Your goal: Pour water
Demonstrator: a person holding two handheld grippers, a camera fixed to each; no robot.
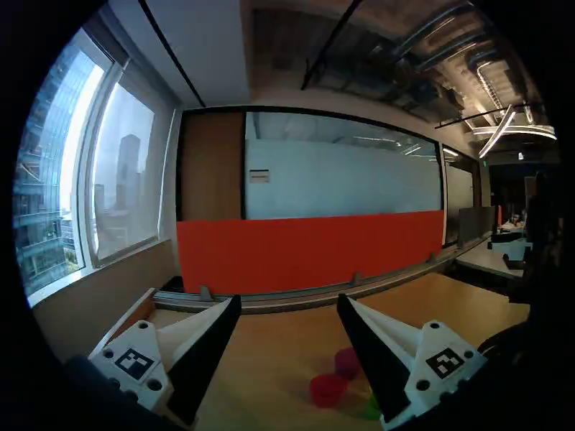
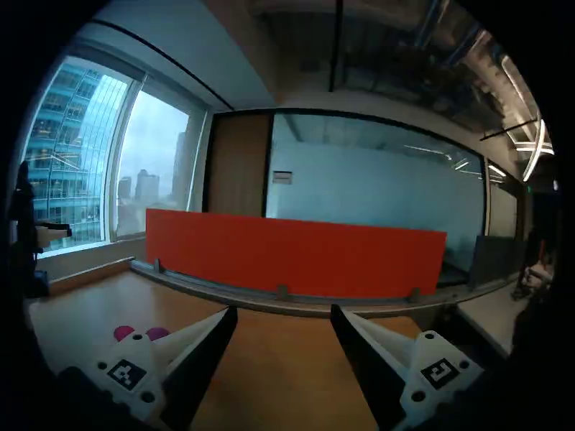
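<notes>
Carrying nothing in the left gripper (image 1: pixel 288 297) or right gripper (image 2: pixel 283 309), both spread wide. Looks like the reach stage, so tip down and centre on one cup before squeezing (no rushing). Low between the left gripper's fingers: red cup (image 1: pixel 327 390), magenta cup (image 1: pixel 347 361) just behind, on the wooden desk (image 1: pixel 287 337). Farther back, orange partition (image 1: pixel 309 251).

Your daylight comes from the tall glass windows (image 1: pixel 122 187) at left, blown out white there. Thin ceiling strip lamps (image 1: pixel 512 129) glare. The pale wooden desk (image 2: pixel 287 359) sits dim, small pink plastic cups (image 1: pixel 328 389) look soft, and edges bend.
</notes>
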